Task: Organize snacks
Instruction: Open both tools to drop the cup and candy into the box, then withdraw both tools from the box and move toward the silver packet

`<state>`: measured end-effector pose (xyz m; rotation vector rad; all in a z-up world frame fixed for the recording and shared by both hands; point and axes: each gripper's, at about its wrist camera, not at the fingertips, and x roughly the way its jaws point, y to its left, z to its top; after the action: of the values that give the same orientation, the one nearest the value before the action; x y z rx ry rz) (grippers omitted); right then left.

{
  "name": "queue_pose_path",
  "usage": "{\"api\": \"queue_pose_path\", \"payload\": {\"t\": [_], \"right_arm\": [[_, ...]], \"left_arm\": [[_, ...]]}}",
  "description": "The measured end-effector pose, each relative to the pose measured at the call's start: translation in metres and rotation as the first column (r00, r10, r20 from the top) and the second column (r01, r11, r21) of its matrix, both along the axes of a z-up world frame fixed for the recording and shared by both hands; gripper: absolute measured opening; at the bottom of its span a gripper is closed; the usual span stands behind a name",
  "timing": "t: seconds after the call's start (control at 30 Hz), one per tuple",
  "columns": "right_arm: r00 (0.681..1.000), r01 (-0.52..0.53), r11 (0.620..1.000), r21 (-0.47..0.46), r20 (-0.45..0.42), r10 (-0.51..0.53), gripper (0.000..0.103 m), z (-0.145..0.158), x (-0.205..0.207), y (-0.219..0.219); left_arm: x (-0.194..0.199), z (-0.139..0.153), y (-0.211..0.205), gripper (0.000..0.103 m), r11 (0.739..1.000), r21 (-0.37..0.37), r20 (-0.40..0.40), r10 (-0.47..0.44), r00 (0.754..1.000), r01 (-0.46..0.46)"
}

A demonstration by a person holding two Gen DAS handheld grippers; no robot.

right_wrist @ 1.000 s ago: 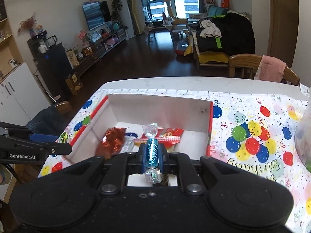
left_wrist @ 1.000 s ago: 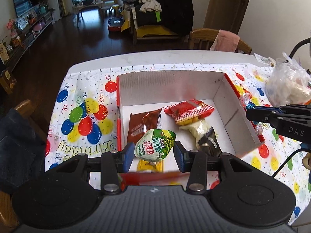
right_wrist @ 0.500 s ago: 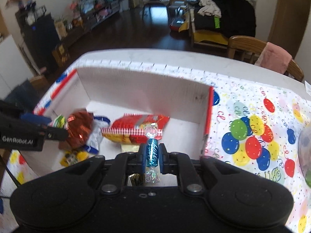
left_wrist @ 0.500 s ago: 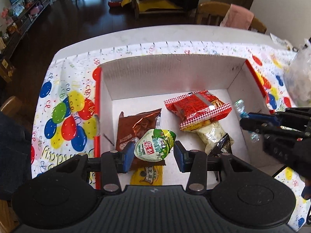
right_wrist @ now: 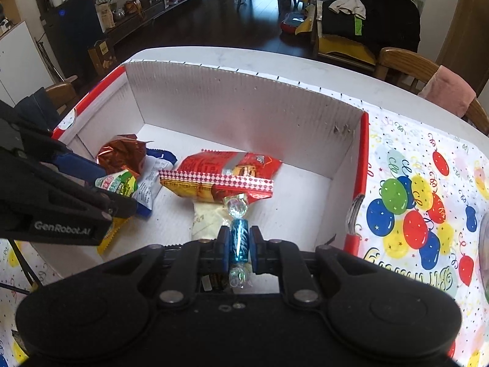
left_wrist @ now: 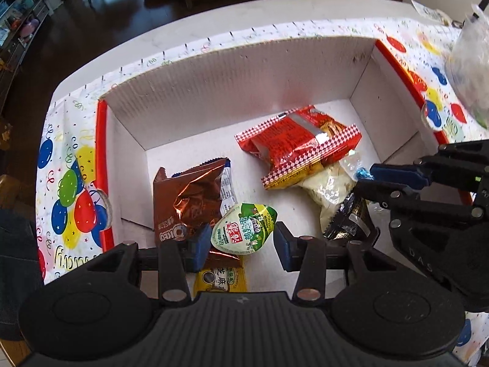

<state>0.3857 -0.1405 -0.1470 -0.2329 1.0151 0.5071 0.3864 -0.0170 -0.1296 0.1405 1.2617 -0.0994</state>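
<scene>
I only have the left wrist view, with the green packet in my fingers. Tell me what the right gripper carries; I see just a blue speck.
Observer: The right gripper is shut on a blue foil candy with clear twisted ends.
Operator: Report what lies under it.
Observer: A pale packet, its far end tucked under the red snack bag.
Operator: Name a free spot near it.
Observer: Bare box floor lies between the pale packet and the right wall, hidden from you by the gripper.
</scene>
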Motion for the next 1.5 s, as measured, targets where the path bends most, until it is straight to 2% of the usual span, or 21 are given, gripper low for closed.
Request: {"api": "queue_pose_path", "payload": {"t": [0.27, 0.37, 0.43, 0.53, 1.23, 1.37, 1.43, 1.5], "right_arm": [[1.0, 0.0, 1.0, -0.005, 0.001, 0.0, 0.019, 0.0, -0.002, 0.001], [1.0, 0.006, 1.0, 0.004, 0.001, -0.006, 0.022, 0.003, -0.004, -0.001], [1.0, 0.014, 1.0, 0.015, -0.001, -0.014, 0.024, 0.006, -0.005, -0.004], [1.0, 0.025, 0.999, 0.034, -0.002, -0.025, 0.027, 0.013, -0.009, -0.009], [0.993, 0.078, 0.975, 0.208, 0.076, -0.095, 0.041, 0.08, -0.075, -0.032], [0.99, 0.073, 0.971, 0.228, 0.098, -0.097, 0.047, 0.089, -0.092, -0.03], [0.99, 0.068, 0.969, 0.239, 0.106, -0.096, 0.049, 0.093, -0.101, -0.029], [0.989, 0.063, 0.967, 0.248, 0.114, -0.094, 0.055, 0.097, -0.11, -0.028]], "left_arm": [[0.0, -0.005, -0.008, 0.045, 1.0, 0.014, -0.01, -0.023, 1.0, 0.023], [-0.001, -0.003, -0.007, 0.046, 1.0, -0.002, -0.006, -0.024, 1.0, 0.024], [-0.003, 0.0, -0.006, 0.051, 1.0, -0.016, 0.0, -0.017, 1.0, 0.017], [-0.009, 0.005, -0.004, 0.052, 0.999, -0.032, 0.013, -0.009, 1.0, 0.01], [-0.087, 0.077, 0.017, 0.052, 0.991, -0.132, 0.196, 0.023, 0.98, 0.003], [-0.107, 0.09, 0.019, 0.053, 0.99, -0.14, 0.233, 0.02, 0.972, 0.013], [-0.117, 0.095, 0.02, 0.057, 0.989, -0.145, 0.25, 0.021, 0.968, 0.016], [-0.128, 0.1, 0.022, 0.057, 0.989, -0.149, 0.267, 0.022, 0.964, 0.019]]}}
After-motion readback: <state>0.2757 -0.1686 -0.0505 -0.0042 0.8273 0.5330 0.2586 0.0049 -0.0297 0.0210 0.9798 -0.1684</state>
